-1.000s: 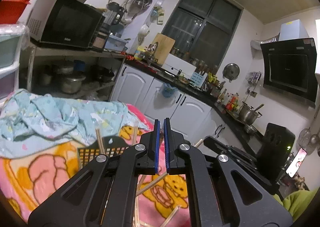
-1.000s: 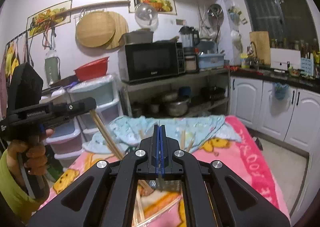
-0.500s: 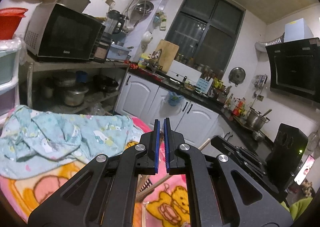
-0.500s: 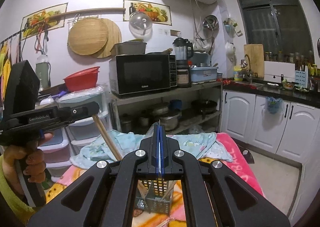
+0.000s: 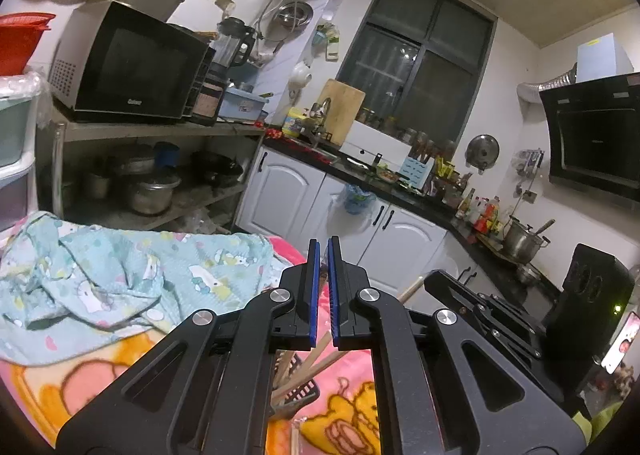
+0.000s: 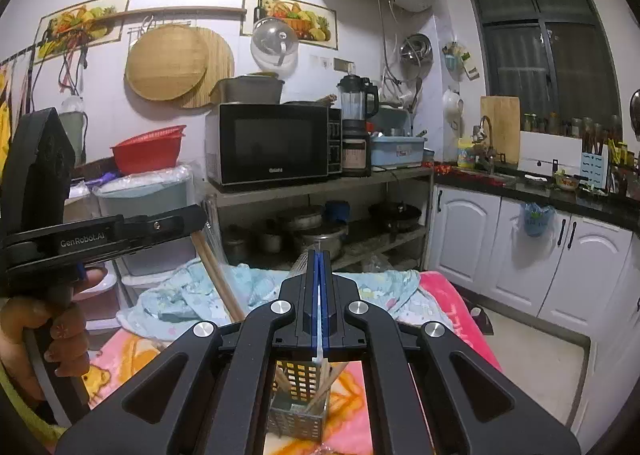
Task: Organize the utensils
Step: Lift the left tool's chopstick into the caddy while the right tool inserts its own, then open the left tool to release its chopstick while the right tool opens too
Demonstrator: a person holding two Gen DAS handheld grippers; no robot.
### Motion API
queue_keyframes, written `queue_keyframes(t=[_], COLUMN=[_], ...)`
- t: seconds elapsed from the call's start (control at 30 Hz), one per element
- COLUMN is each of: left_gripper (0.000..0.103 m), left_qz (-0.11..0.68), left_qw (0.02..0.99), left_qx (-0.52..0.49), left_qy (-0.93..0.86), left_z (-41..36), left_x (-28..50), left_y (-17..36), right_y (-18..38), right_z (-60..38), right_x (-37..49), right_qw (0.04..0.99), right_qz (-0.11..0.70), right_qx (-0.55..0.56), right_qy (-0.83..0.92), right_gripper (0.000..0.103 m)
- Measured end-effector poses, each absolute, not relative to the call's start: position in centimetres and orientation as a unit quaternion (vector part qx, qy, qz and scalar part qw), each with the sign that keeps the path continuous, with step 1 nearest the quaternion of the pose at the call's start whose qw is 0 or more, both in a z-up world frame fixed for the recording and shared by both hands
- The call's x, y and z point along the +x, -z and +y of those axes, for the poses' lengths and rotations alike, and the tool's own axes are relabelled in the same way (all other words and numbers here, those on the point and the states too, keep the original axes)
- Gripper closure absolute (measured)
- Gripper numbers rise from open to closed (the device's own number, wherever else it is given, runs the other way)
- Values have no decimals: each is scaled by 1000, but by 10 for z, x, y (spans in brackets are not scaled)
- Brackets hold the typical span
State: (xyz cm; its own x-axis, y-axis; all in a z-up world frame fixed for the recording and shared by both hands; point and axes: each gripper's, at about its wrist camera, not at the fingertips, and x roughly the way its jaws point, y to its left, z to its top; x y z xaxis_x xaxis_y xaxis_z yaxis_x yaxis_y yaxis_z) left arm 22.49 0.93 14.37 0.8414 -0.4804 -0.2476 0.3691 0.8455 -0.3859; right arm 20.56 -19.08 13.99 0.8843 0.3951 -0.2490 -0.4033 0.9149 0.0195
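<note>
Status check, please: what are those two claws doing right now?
Left gripper shut on chopsticks. Right gripper shut on utensil holder, more inside. Crumpled cloth beyond, not blocking.

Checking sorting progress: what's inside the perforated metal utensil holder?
The utensil holder holds a few wooden chopsticks leaning inside. Its bottom and upper part are hidden behind the right gripper.

The black left gripper's point(image 5: 323, 295) frame hides most of the perforated metal utensil basket point(image 5: 298, 389) and the lower ends of the pale wooden chopsticks point(image 5: 316, 365). Whether the near-closed pads grip anything cannot be told.
</note>
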Motion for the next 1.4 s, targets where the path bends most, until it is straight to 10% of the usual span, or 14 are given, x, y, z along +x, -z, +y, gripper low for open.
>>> queue_keyframes(t=[0.97,1.1,1.4], left_gripper=[100,75,52], left_qz=[202,205,206], left_qw=[941,941,943], left_qx=[-174,-179,-181], left_qy=[208,201,191], left_z=[12,16,21], left_x=[239,239,232], left_y=[-101,-98,-99], right_y=[-97,-95,-90], right_z=[-174,-177,-182], right_x=[226,230,228], right_qw=[957,954,952], right_qz=[184,195,207], right_qx=[-13,1,8], right_qy=[-224,-229,-226], right_gripper=[100,79,73])
